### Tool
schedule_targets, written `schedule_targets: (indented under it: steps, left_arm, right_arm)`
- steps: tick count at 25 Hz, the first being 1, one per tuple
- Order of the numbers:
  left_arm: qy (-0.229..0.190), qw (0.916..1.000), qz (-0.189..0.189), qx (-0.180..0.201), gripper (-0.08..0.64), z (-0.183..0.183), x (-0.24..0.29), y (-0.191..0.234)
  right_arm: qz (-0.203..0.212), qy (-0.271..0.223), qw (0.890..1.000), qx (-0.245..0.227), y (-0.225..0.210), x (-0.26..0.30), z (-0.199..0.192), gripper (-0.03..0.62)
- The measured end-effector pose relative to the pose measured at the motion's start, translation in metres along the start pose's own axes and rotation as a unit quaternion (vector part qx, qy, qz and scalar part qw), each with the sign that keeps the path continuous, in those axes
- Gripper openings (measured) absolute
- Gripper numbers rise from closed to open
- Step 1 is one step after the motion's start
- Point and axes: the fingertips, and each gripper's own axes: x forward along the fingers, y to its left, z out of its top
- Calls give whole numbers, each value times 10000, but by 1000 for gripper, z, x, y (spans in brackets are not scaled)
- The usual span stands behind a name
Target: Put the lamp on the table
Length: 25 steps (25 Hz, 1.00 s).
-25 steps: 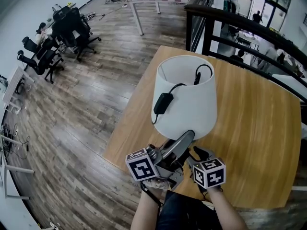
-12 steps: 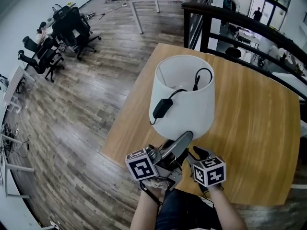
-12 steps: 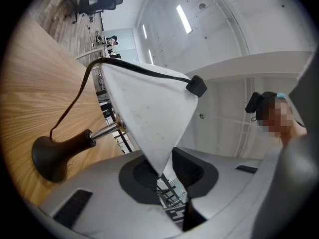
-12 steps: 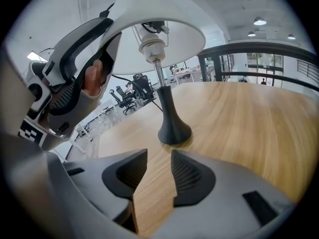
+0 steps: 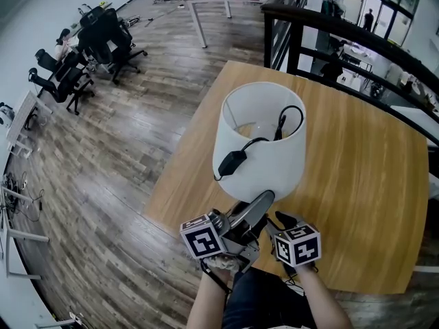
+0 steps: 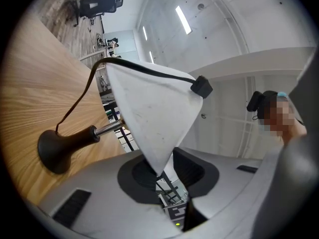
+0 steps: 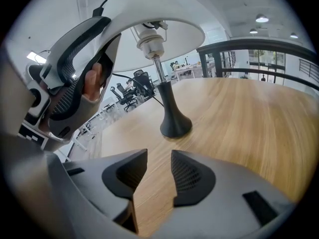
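White lampshade (image 5: 264, 163), with a black cord (image 5: 233, 162) and black base (image 7: 174, 123). The tabletop (image 5: 363, 184) is honey-coloured wood with fine straight grain. The floor (image 5: 103, 170) shows grey-brown planks of mixed tones.

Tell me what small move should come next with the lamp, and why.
Probably let the left claw finish releasing and draw it back off the shade: its jaws are opening with the shade's rim between them, and the lamp's base already sits flat on the table. The right claw is empty.
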Motion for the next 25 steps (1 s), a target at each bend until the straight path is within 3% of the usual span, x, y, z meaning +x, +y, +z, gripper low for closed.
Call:
schedule_targets:
  steps: [25]
  left_arm:
    - [-255,9993,283,10,120,-15,-8,4]
  right_arm:
    - [17,-48,10000,-79,6,-14,-11,150]
